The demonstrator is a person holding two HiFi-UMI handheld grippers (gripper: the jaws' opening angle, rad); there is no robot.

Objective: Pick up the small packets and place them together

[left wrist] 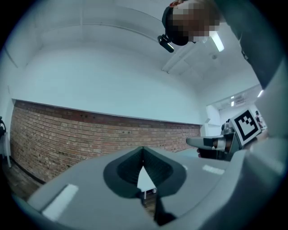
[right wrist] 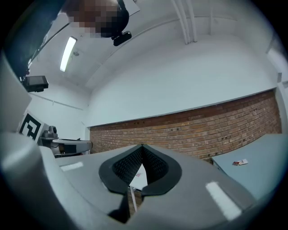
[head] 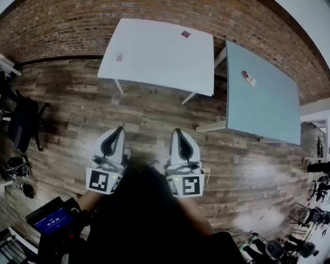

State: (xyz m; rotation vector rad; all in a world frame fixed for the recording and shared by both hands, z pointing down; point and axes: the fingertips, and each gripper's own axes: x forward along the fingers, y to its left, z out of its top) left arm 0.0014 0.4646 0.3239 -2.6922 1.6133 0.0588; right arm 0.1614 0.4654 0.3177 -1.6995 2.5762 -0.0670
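Small packets lie on two tables ahead. One pink packet (head: 119,57) sits at the left edge of the white table (head: 160,51), another (head: 185,34) near its far right corner. A red and a white packet (head: 248,78) lie together on the grey-blue table (head: 268,108); the right gripper view shows them too, as packets (right wrist: 239,162). My left gripper (head: 119,129) and right gripper (head: 177,132) hang side by side over the wooden floor, well short of both tables. Both are shut with nothing between the jaws, tips meeting in the left gripper (left wrist: 143,148) and the right gripper (right wrist: 142,146).
A brick wall (head: 154,13) runs behind the tables. A black chair (head: 23,124) and gear stand at the left, a blue-screened device (head: 51,220) at lower left, and tripods and cables (head: 309,216) at the right. Wooden floor (head: 149,111) lies between me and the tables.
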